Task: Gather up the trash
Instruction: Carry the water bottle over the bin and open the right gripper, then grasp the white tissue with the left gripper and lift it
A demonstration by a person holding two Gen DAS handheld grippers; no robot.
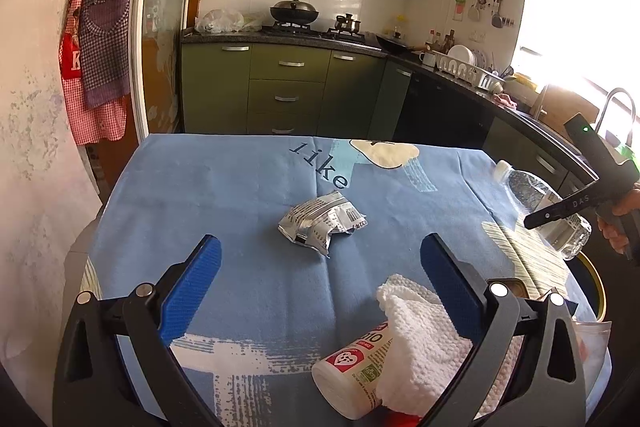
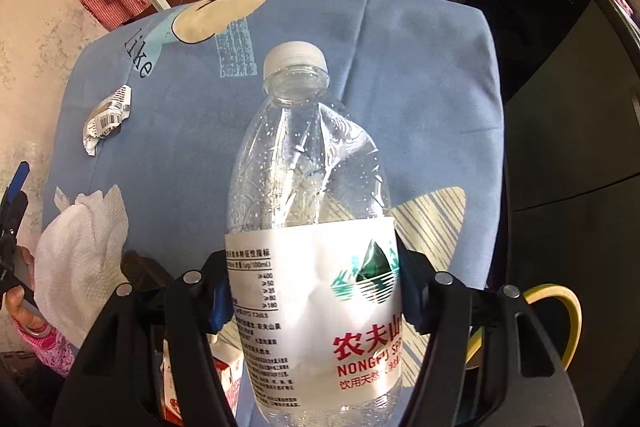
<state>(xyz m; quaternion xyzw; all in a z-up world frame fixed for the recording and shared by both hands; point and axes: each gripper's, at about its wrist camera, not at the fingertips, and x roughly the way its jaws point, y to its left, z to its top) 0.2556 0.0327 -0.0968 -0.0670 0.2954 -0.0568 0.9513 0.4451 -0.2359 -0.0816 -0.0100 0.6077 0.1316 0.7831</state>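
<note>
A clear plastic water bottle [image 2: 308,187] with a white cap and white label sits between the jaws of my right gripper [image 2: 312,267], whose blue pads press on the label, so it is shut on the bottle. From the left wrist view the bottle [image 1: 536,195] lies tilted at the table's right edge under the right gripper's black frame [image 1: 568,207]. My left gripper [image 1: 320,271] stands open above the blue tablecloth [image 1: 240,187], nothing between its pads. A crumpled silver wrapper [image 1: 320,223] lies just beyond it. A white paper towel [image 1: 424,339] and a small white bottle [image 1: 352,375] lie near its right finger.
A yellow-rimmed bin [image 2: 560,307] stands below the table's right edge. A red and white carton [image 2: 228,375] lies under the right gripper. Green kitchen cabinets [image 1: 288,87] stand beyond the table's far edge. A wall with hanging aprons [image 1: 100,39] is at the left.
</note>
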